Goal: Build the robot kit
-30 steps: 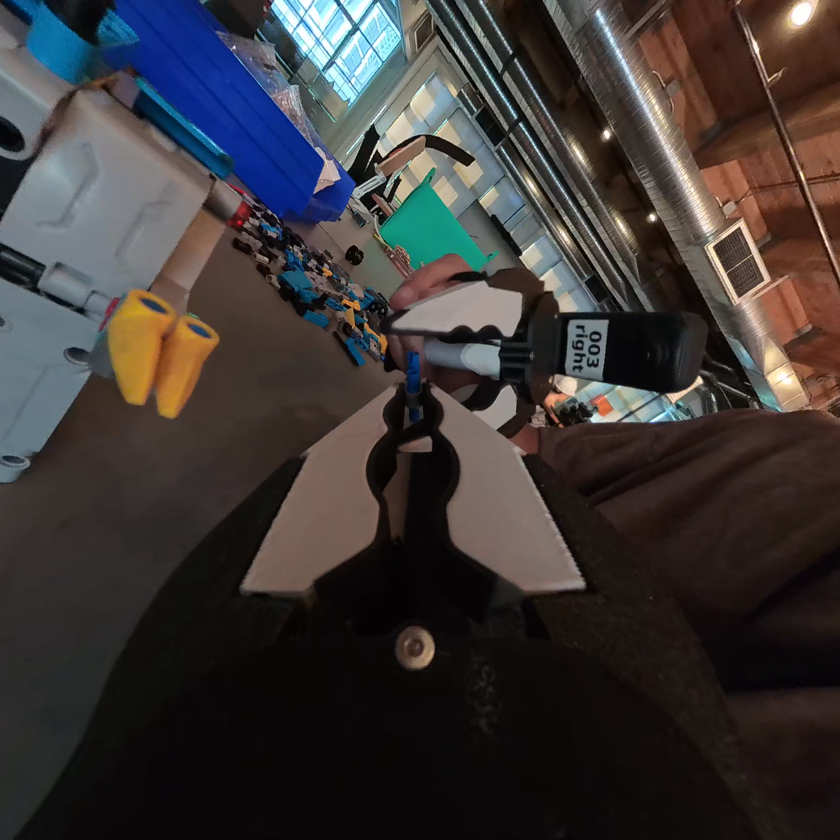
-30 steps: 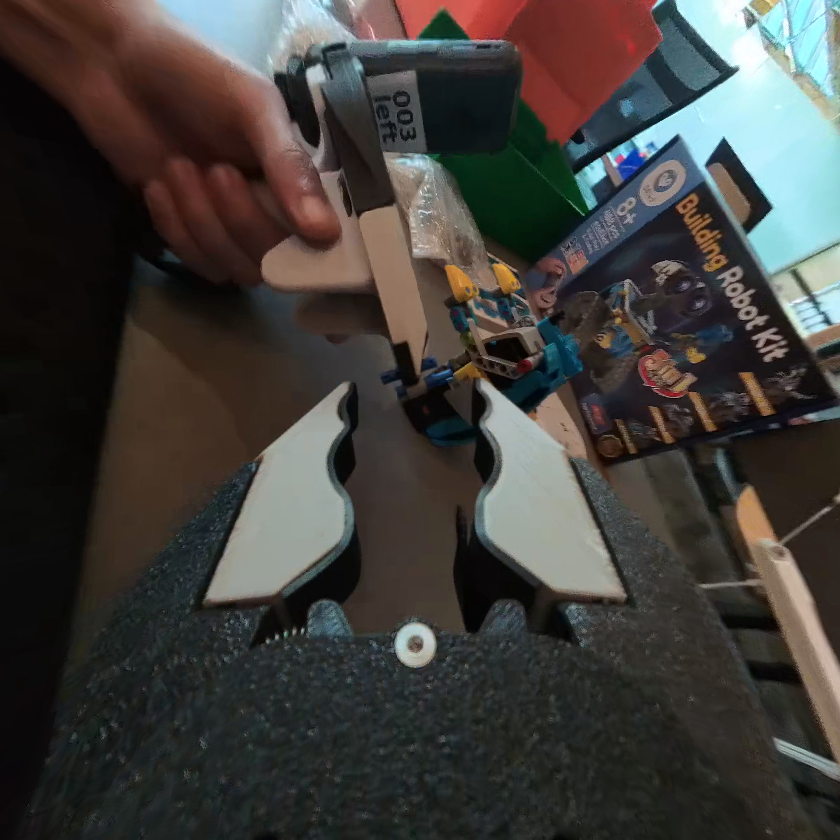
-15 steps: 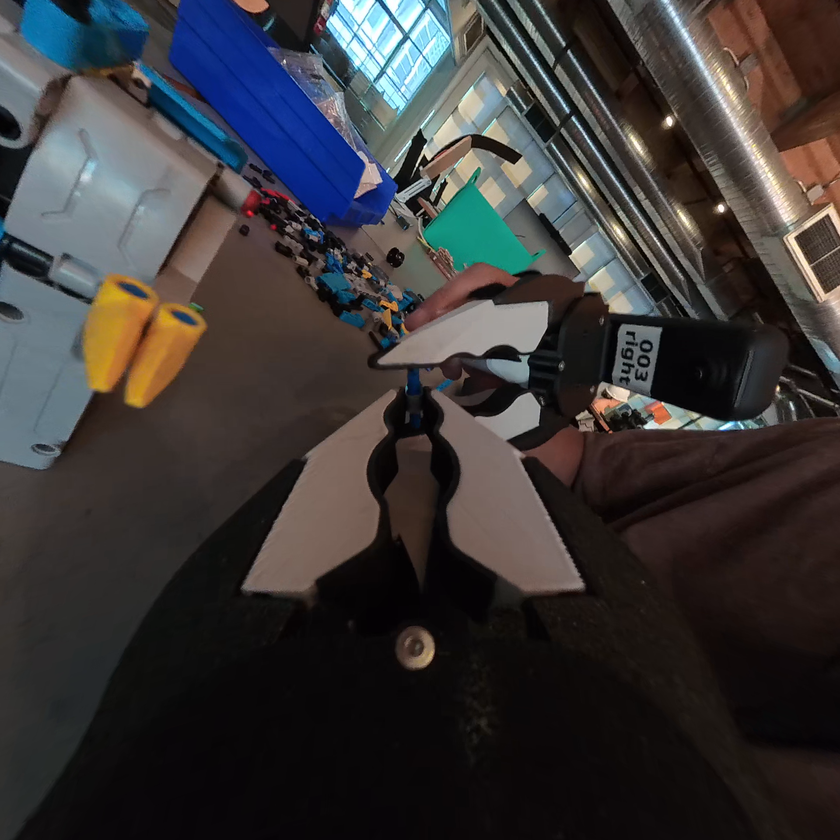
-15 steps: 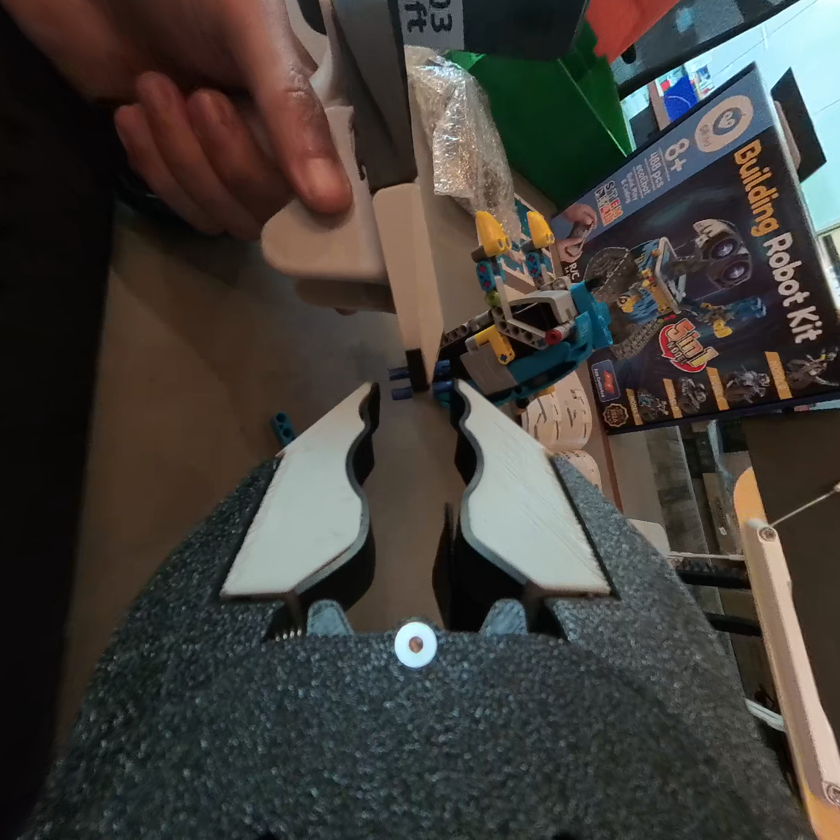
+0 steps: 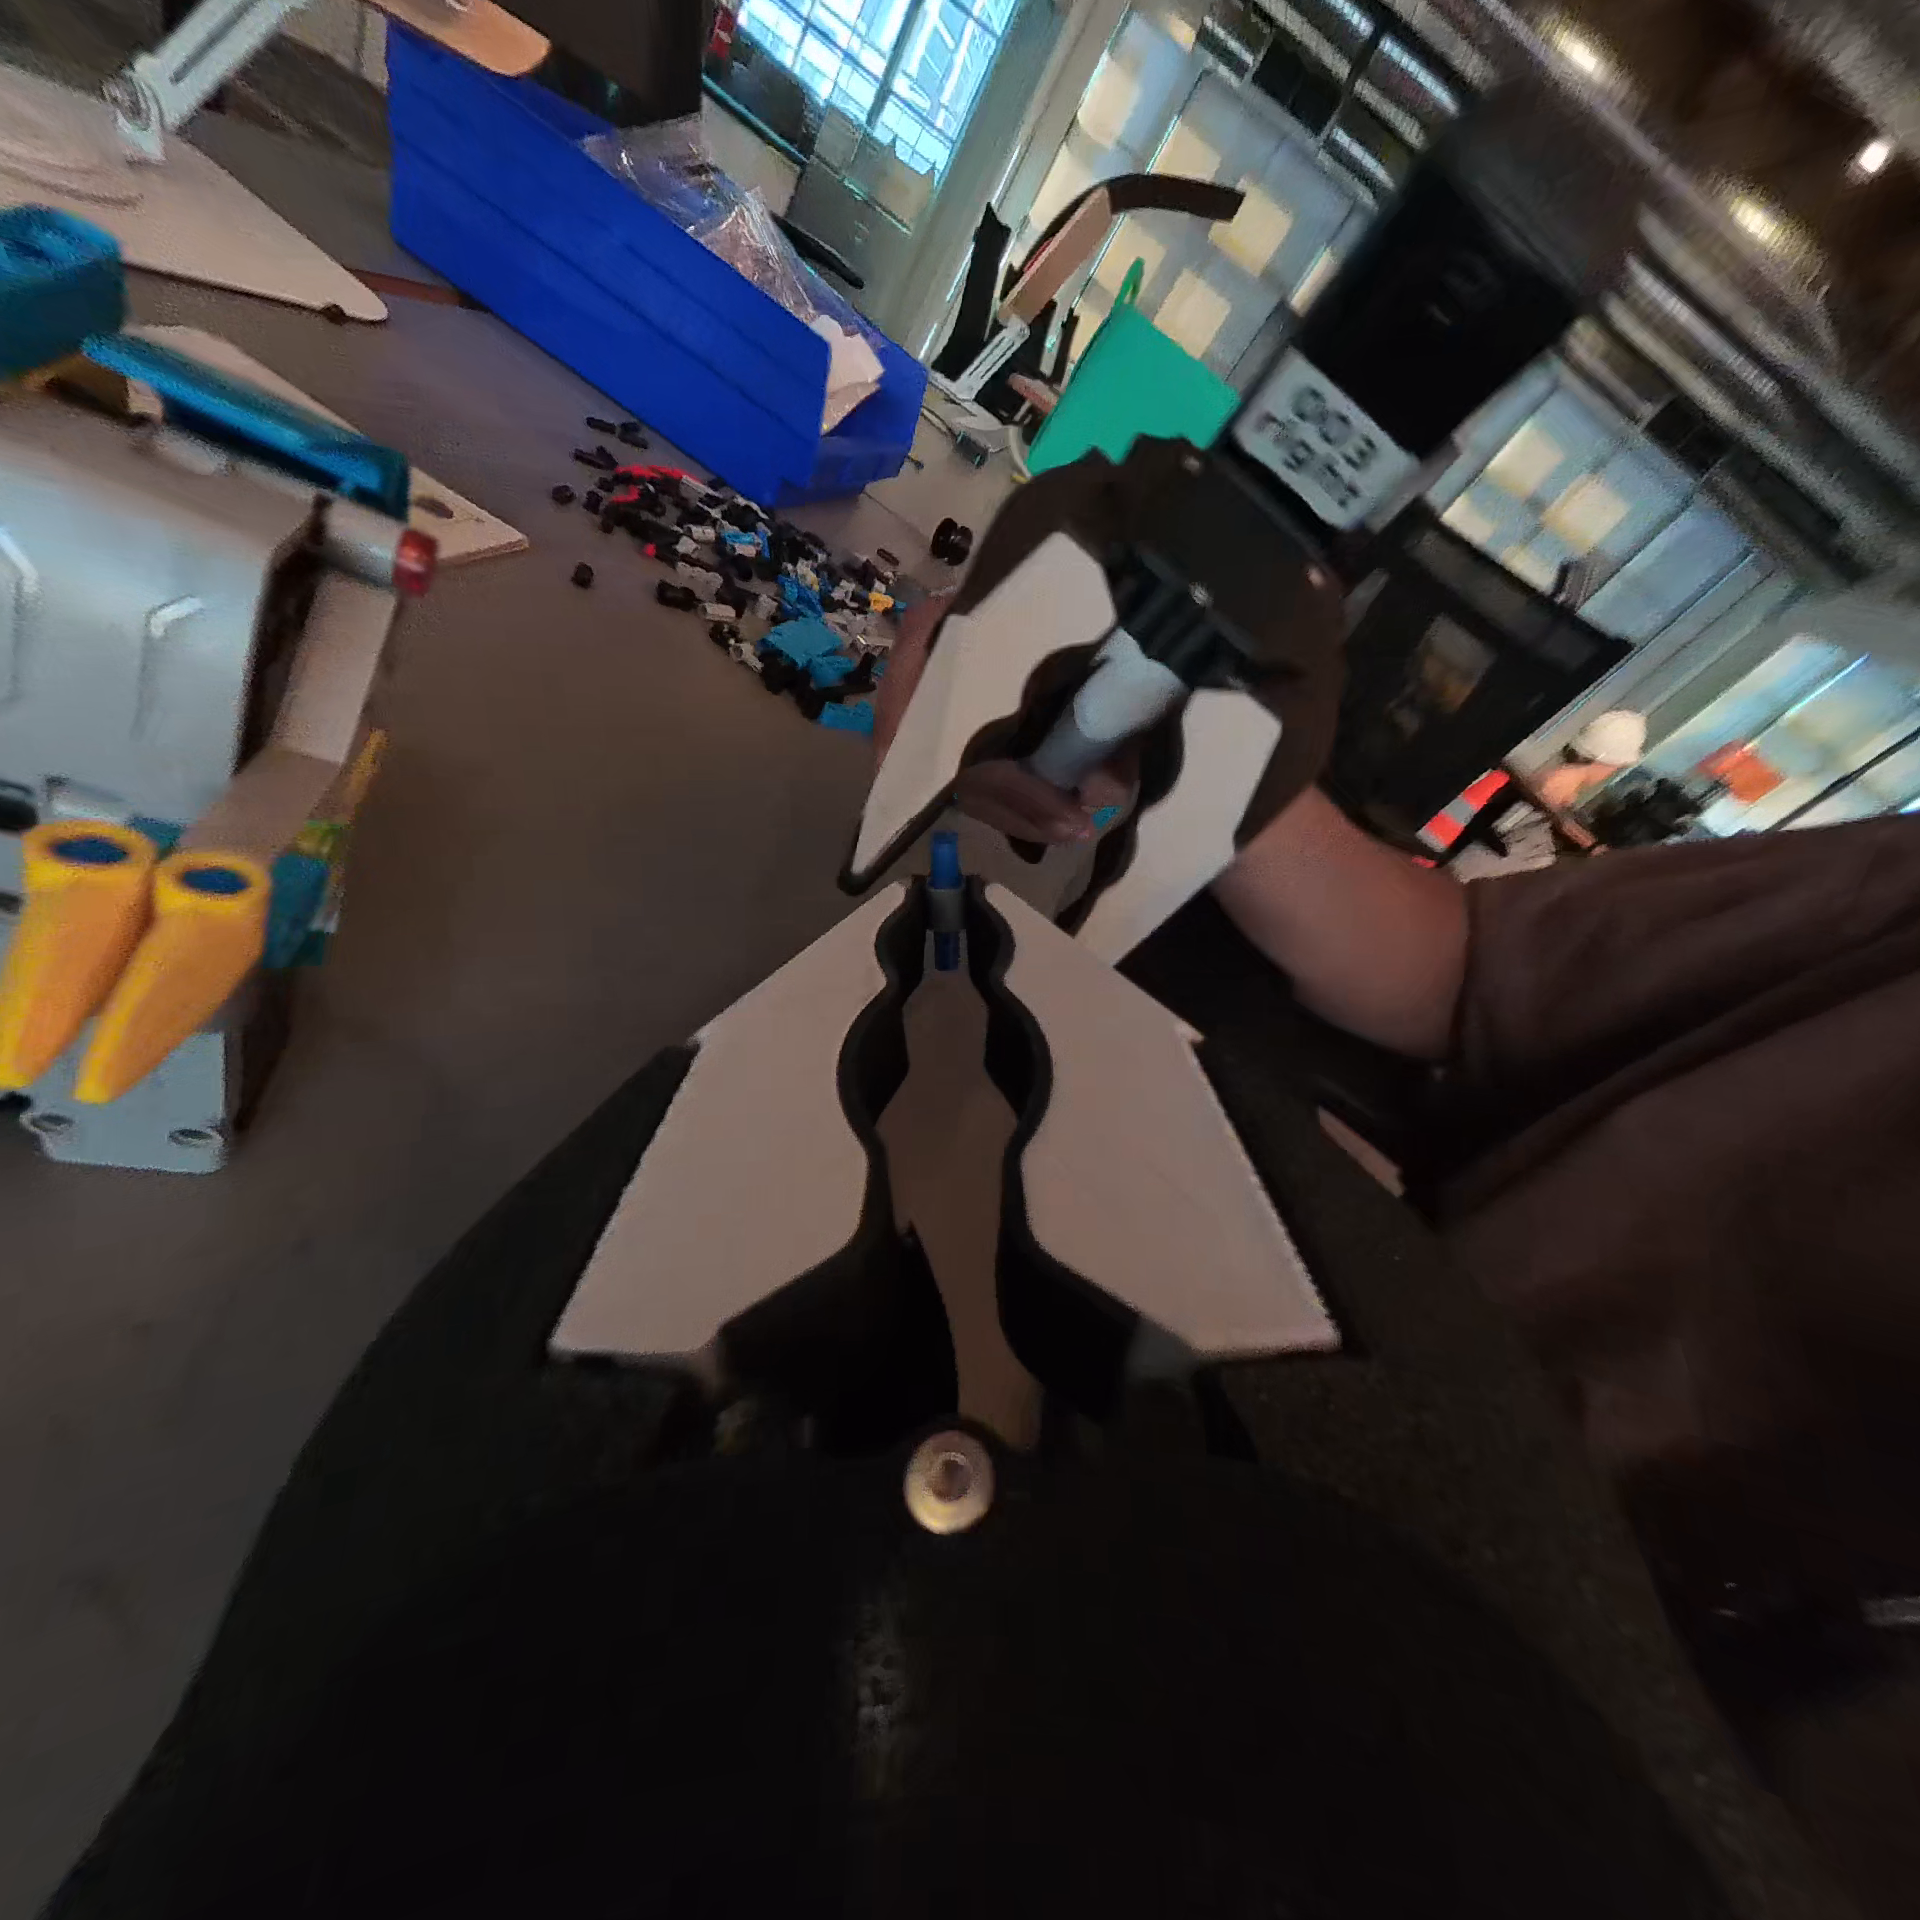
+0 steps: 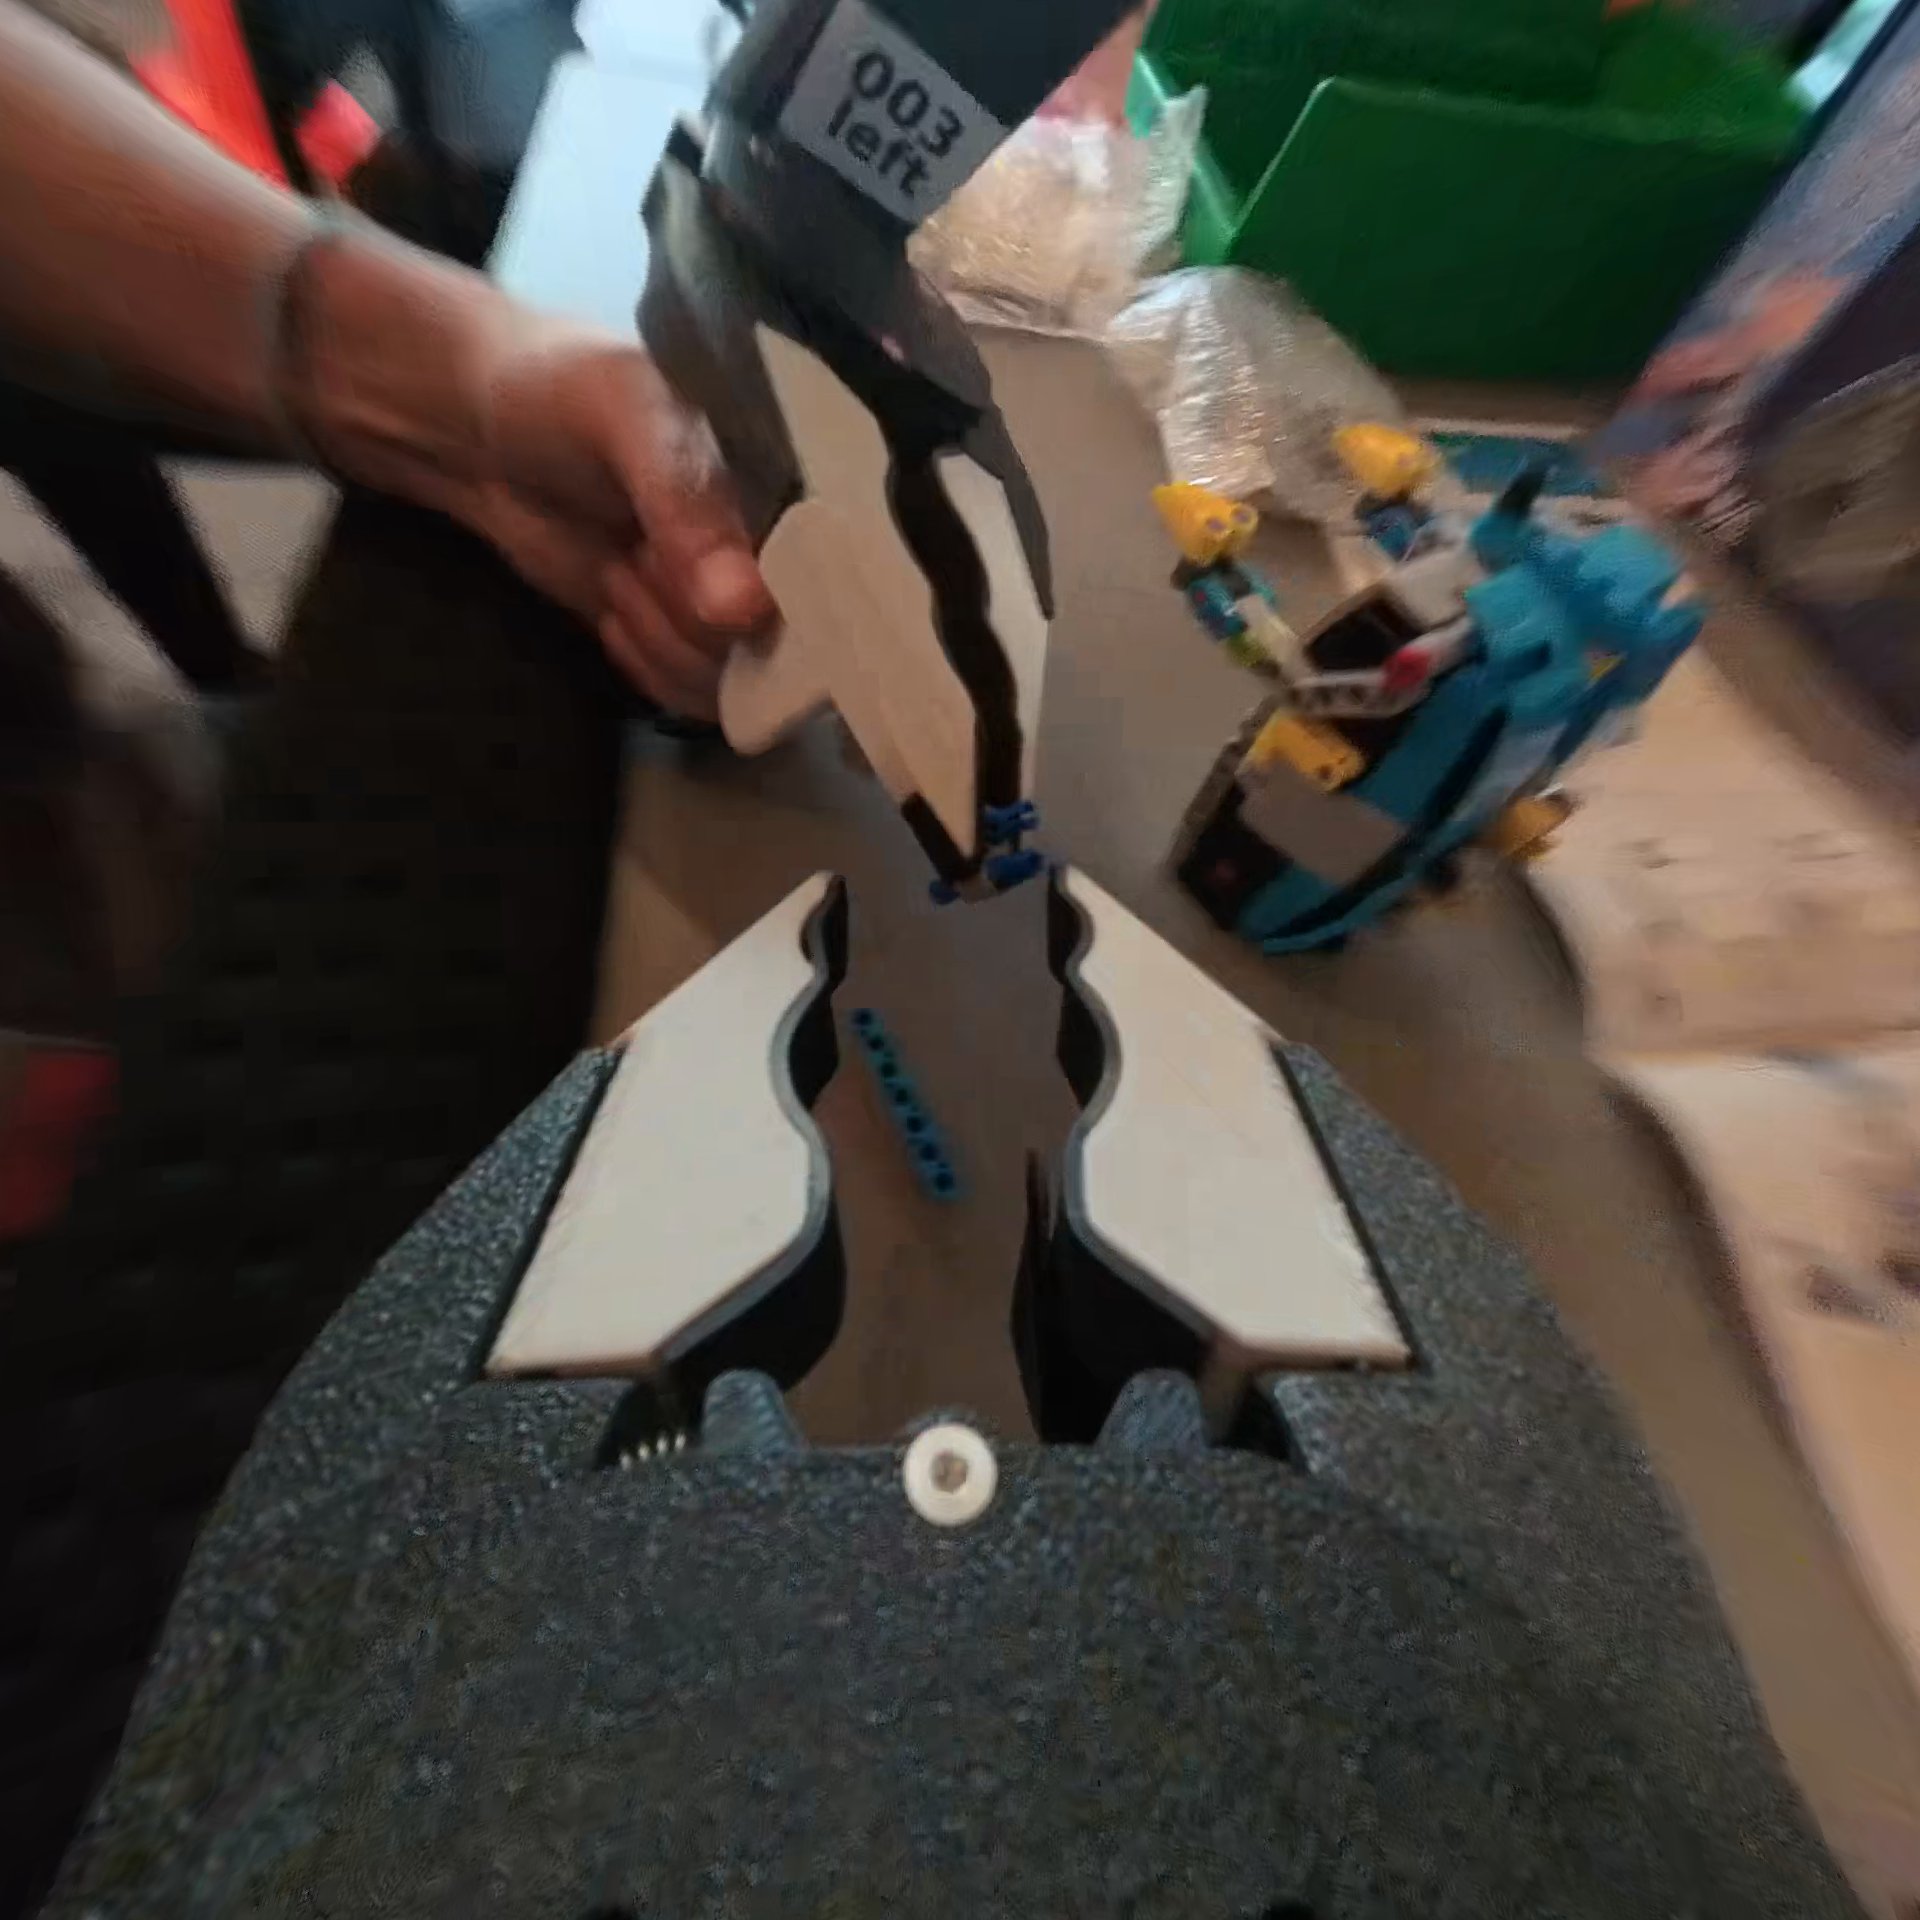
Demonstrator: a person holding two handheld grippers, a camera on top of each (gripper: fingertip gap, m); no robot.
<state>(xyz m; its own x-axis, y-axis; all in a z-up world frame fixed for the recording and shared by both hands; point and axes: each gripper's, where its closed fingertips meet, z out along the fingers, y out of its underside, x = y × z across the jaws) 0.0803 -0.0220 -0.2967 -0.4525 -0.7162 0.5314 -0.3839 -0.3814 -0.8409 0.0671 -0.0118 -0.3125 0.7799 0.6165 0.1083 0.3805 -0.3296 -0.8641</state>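
left gripper [image 5: 943, 902] clamped on small blue pin piece [image 5: 942, 914], pinched right at fingertips, piece sticking out both sides in right wrist view [image 6: 992, 852]. right gripper [image 6: 945, 904] spread apart, nothing between fingers, tips just beside the held pin piece. seen from left wrist view, right gripper [image 5: 1049, 831] also apart, one fingertip nearly touching top of the pin. hand [image 6: 582, 520] gripping left gripper handle. blue beam with holes [image 6: 906, 1107] lying flat on table [image 6: 727, 862] below right gripper. built robot model [image 6: 1434, 707], blue, white and yellow, on table right of grippers. scattered pile of small bricks [image 5: 758, 582] farther back, near blue bin [image 5: 623, 281]. green bin [image 6: 1455, 177] behind model. frames blurry.
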